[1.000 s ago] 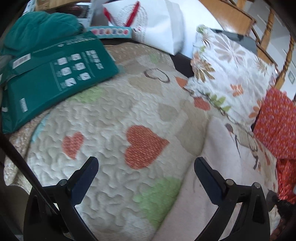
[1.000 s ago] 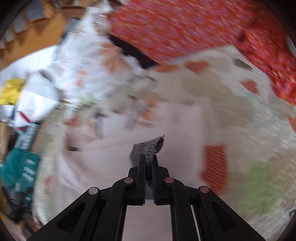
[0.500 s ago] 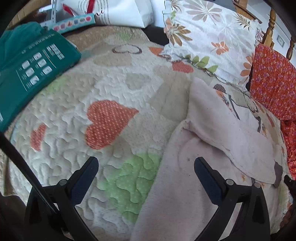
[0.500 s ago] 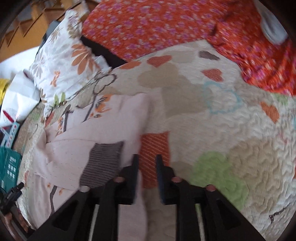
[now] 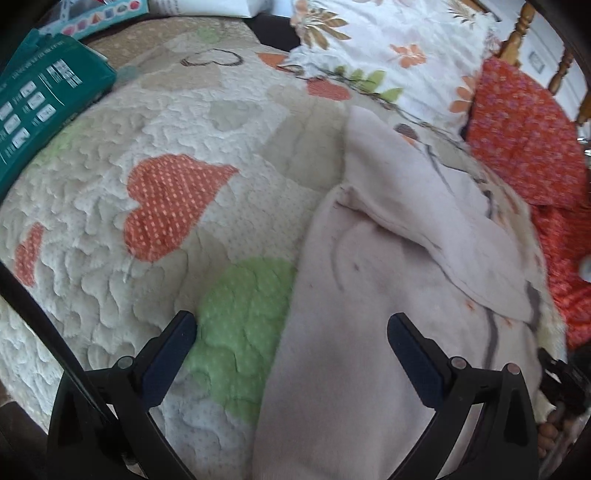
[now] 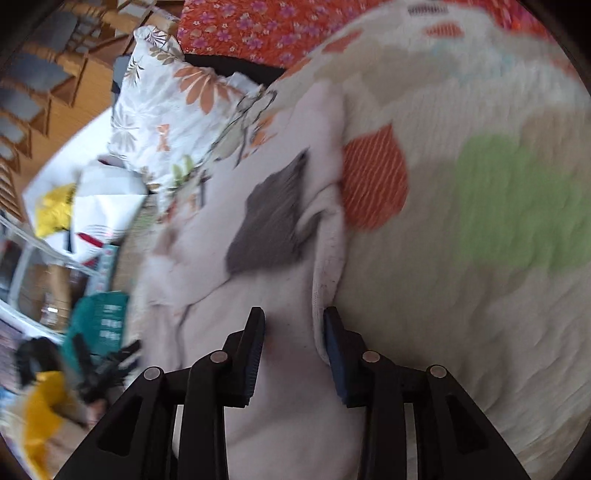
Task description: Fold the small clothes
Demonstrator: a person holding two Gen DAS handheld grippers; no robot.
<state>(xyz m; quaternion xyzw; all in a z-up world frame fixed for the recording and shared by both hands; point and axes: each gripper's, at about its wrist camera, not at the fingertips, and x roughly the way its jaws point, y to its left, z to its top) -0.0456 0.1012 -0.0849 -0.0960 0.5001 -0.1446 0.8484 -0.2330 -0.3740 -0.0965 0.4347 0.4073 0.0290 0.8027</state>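
Left tongs (image 5: 291,341) stand spread wide w/ nothing pinched; we see them hanging over the bed, one finger above the green heart patch (image 5: 243,314) of the quilt (image 5: 110,206), the other above the pale pink garment (image 5: 369,314). So the garment's near-left hem runs btwn the two fingers, cloth lying under them, not touching as far as we can tell.

Right tongs (image 6: 294,332) are parted abt halfway, jaws having just been opening. Pads aren't pressing on anything. The garment's folded edge (image 6: 325,266) runs up btwn them, just beside the right-hand finger; whether it brushes that pad we can't tell, the view is blurred.

The garment lies flat on the quilt, toward the bed's pillow end. One sleeve is folded across the body, its grey ribbed cuff (image 6: 269,218) resting on the pink cloth ahead of the right tongs. Beyond it sit the floral pillow (image 5: 388,48) and the red flowered cushion (image 5: 524,140), both against the wooden headboard (image 5: 517,33). A teal package (image 5: 40,103) rests at the quilt's far-left edge, well apart from the garment.
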